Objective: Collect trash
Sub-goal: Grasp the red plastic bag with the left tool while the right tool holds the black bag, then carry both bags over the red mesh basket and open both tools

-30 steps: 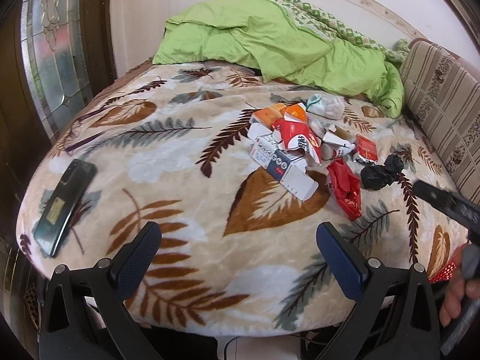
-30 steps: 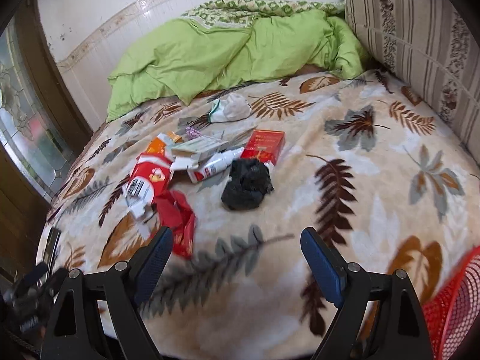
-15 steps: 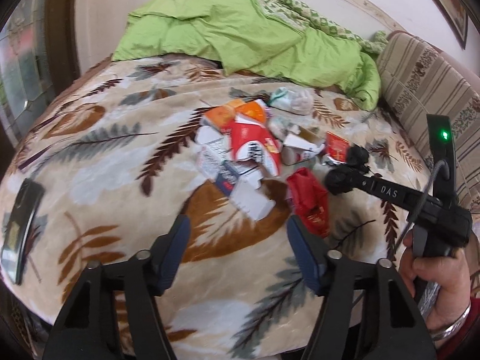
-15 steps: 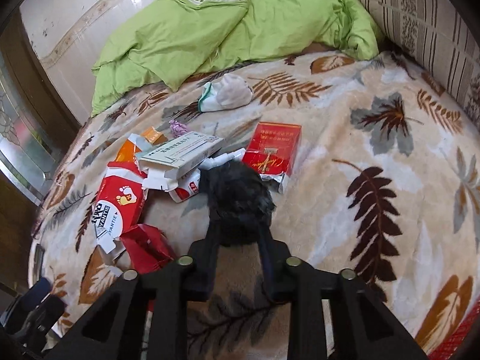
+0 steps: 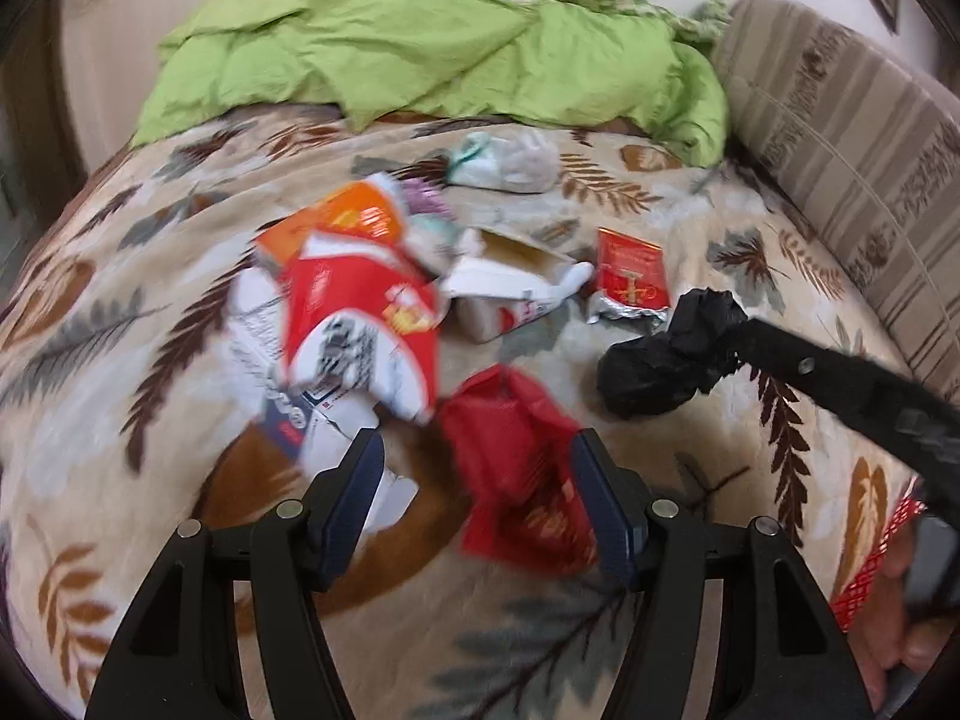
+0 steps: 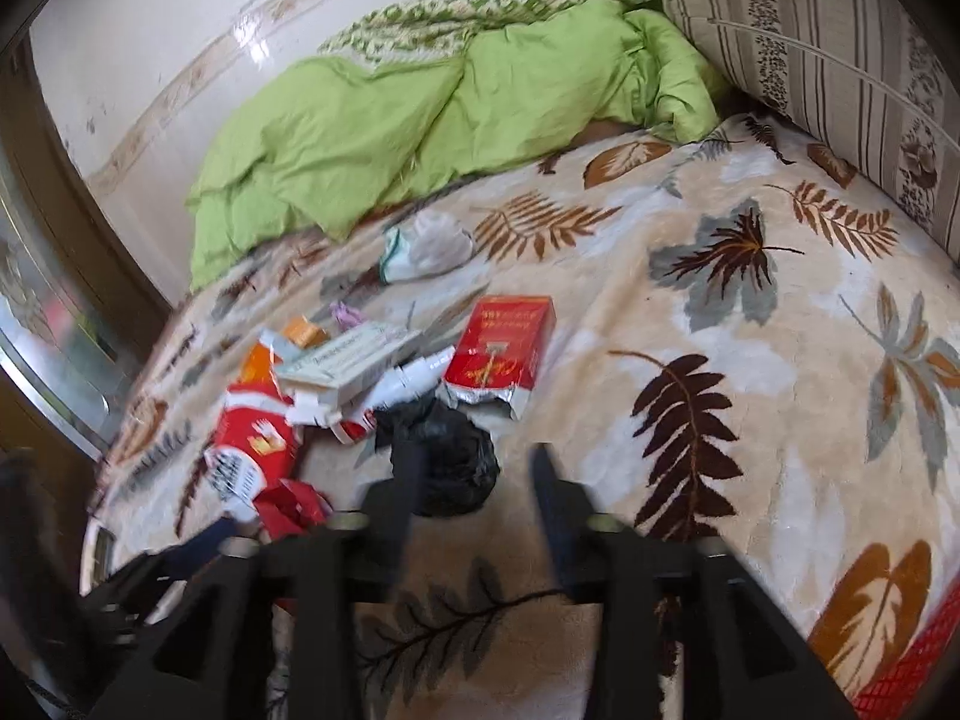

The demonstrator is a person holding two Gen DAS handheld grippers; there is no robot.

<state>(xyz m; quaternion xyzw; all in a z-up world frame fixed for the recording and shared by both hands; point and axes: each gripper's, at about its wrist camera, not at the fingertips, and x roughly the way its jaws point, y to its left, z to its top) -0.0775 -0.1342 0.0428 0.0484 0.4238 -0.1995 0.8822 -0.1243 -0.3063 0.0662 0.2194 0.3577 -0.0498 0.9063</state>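
Trash lies in a heap on the leaf-patterned blanket [image 5: 120,312]: a torn red and white carton [image 5: 360,324], an orange box [image 5: 336,222], a red cigarette pack [image 5: 630,276], a white wad [image 5: 510,162]. My left gripper [image 5: 474,474] is open around a crumpled red wrapper [image 5: 516,474], one finger on each side. A crumpled black bag [image 6: 450,468] lies by my right gripper [image 6: 474,474], whose jaws stand apart; the left finger overlaps the bag. In the left wrist view the black bag [image 5: 660,360] sits at the tip of the right gripper's finger.
A green quilt [image 5: 420,42] is bunched at the far side of the bed. A striped cushion [image 6: 840,60] stands along the right. A red mesh basket [image 6: 912,672] shows at the lower right edge, off the bed.
My left gripper moved forward and now straddles the red wrapper. My right gripper, narrow around the black bag half a second ago, now has its jaws wider and has pulled back slightly.
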